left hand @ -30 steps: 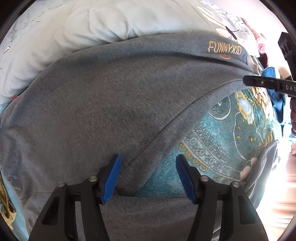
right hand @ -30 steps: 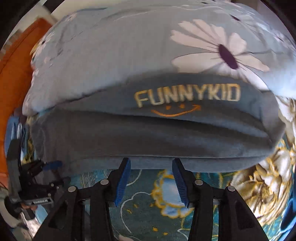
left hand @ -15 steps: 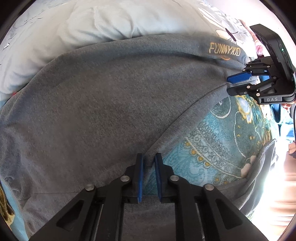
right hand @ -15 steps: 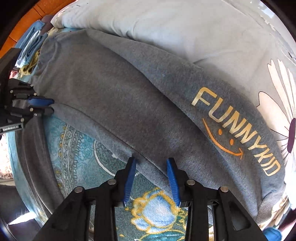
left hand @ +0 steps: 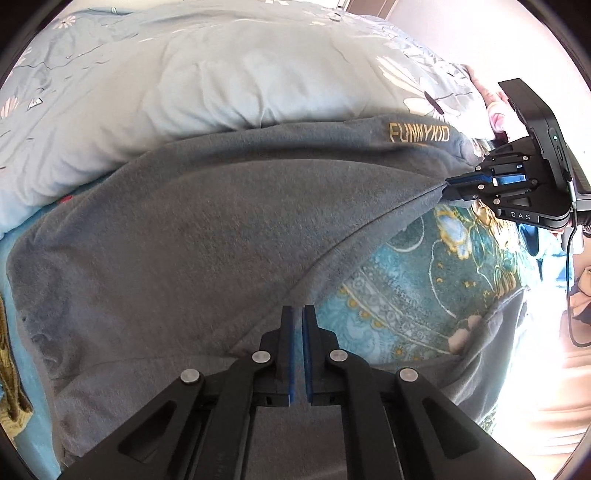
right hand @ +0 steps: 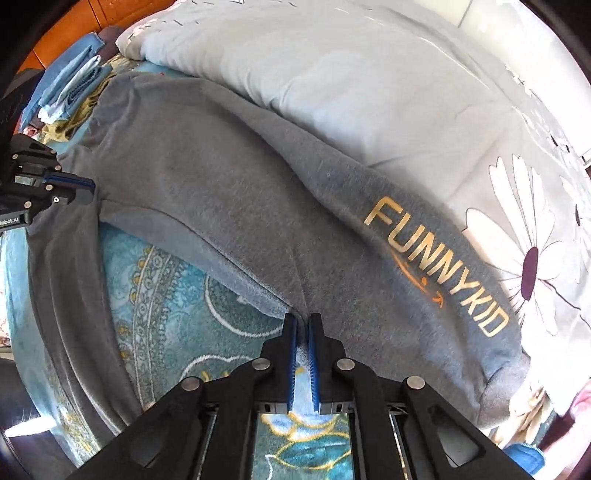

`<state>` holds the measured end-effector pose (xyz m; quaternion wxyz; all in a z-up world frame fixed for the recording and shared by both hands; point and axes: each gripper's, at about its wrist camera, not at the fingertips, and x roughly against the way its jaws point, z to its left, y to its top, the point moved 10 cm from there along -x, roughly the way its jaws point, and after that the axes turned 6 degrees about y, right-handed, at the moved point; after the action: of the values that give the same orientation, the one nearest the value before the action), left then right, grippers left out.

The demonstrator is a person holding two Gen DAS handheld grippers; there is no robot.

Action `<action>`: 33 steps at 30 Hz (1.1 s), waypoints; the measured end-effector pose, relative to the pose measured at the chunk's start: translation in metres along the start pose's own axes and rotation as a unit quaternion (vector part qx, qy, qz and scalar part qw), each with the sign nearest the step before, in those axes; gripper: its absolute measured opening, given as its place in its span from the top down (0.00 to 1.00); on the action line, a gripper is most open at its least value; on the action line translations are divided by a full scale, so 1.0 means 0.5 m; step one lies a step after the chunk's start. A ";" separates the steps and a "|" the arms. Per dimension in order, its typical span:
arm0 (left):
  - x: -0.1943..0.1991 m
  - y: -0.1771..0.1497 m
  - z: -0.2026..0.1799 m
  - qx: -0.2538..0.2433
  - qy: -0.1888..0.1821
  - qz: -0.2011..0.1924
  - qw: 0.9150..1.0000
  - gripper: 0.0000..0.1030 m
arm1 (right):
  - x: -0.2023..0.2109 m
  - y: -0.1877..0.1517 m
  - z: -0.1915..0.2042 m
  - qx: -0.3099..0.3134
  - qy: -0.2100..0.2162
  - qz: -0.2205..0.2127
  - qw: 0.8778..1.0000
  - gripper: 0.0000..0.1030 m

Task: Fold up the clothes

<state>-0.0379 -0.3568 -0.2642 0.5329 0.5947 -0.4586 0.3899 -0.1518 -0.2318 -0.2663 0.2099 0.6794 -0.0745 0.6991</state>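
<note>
Grey sweatpants [left hand: 184, 240] [right hand: 221, 184] lie spread on a bed, with gold FUNNYKID lettering [left hand: 419, 133] [right hand: 436, 266] near one end. My left gripper [left hand: 298, 308] [right hand: 92, 188] is closing its last bit, with its blue pads pinching the hem of the upper leg. My right gripper [right hand: 303, 316] [left hand: 448, 182] is closing too, and pinches the same hem further along, close to the lettering. The fabric edge runs taut between the two grips. A second grey leg [right hand: 66, 295] lies along the bed's near side.
A teal patterned sheet [left hand: 406, 288] [right hand: 166, 295] shows under the lifted hem. A pale blue flowered duvet [left hand: 184, 81] [right hand: 369, 92] bulges behind the pants. Folded blue clothes [right hand: 70, 88] are stacked at the far left, by orange wooden furniture [right hand: 122, 7].
Both grippers have gone from open to pinched on the hem. The right one rolled and moved onto the edge beside the lettering. The hem now rises slightly off the sheet.
</note>
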 end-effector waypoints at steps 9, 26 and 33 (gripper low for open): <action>0.033 -0.040 0.009 0.048 0.017 0.014 0.999 0.96 | -0.052 -0.062 -0.005 -0.047 -0.005 0.021 0.999 0.90; 0.201 -0.344 0.356 0.378 0.146 0.014 0.914 0.39 | 0.152 -0.355 0.033 -0.462 -0.057 -0.083 0.881 0.51; 0.126 -0.405 0.433 0.482 0.070 0.031 0.873 0.39 | 0.126 -0.580 0.095 -0.625 -0.050 -0.077 0.775 0.49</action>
<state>0.1687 -0.5772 -0.2876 0.1990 0.7342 -0.1938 0.6196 0.0070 0.0232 -0.2537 0.6374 0.4363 -0.4529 0.4452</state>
